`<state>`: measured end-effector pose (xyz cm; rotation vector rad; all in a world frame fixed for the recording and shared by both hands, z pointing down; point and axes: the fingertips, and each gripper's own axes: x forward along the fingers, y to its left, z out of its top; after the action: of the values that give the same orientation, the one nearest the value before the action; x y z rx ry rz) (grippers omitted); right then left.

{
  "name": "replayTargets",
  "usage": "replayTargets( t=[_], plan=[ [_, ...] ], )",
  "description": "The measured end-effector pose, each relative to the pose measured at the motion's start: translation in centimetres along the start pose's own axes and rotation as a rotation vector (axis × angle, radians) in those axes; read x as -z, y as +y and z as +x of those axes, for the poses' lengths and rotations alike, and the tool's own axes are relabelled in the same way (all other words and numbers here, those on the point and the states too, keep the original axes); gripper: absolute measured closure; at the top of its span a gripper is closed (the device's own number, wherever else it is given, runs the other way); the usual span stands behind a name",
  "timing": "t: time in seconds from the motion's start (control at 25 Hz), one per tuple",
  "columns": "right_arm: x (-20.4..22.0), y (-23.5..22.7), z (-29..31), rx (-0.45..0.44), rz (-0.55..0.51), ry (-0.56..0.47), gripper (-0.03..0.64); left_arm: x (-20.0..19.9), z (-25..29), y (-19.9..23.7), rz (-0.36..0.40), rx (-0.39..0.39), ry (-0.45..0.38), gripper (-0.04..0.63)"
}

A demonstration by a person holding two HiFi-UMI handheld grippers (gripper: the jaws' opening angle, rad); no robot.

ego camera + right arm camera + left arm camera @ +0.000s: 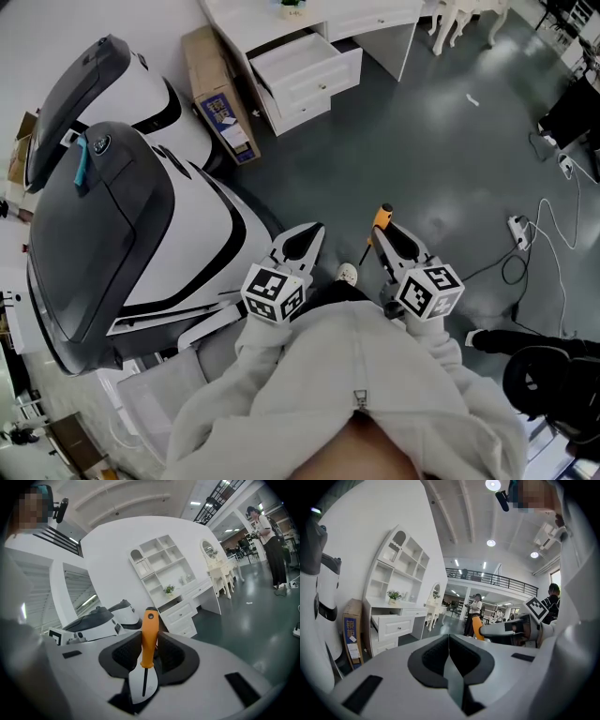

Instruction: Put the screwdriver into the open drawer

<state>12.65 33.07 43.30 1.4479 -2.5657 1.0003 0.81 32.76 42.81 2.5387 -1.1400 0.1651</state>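
My right gripper [384,225] is shut on a screwdriver [148,637] with an orange handle; its dark shaft runs back between the jaws. The handle's end [382,216] pokes out past the jaw tips in the head view. My left gripper [309,234] is beside it, jaws closed together with nothing between them [449,639]. The open drawer [305,64] is pulled out of a white desk [246,17] far ahead across the grey floor. The left gripper view shows the drawer [391,625] at left, the right gripper view shows it [180,612] right of centre.
Two large white-and-black machine shells [122,225] stand to my left. A cardboard box [220,94] leans beside the desk. Cables and a power strip [518,228] lie on the floor at right. A white chair [459,19] stands past the desk. A person [269,541] stands far off.
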Motion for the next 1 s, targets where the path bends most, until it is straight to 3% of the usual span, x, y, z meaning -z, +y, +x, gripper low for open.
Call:
replayTargets(
  t=[0.4, 1.0],
  plan=[
    [-4.1, -2.4, 5.6, -0.043, -0.012, -0.013, 0.497, -2.5, 4.4, 4.3, 0.018, -0.035, -0.017, 0.577],
    [-5.6, -5.3, 6.8, -0.008, 0.021, -0.034, 0.497, -3.3, 8.3, 4.8, 0.017, 0.006, -0.006, 0.577]
  ],
)
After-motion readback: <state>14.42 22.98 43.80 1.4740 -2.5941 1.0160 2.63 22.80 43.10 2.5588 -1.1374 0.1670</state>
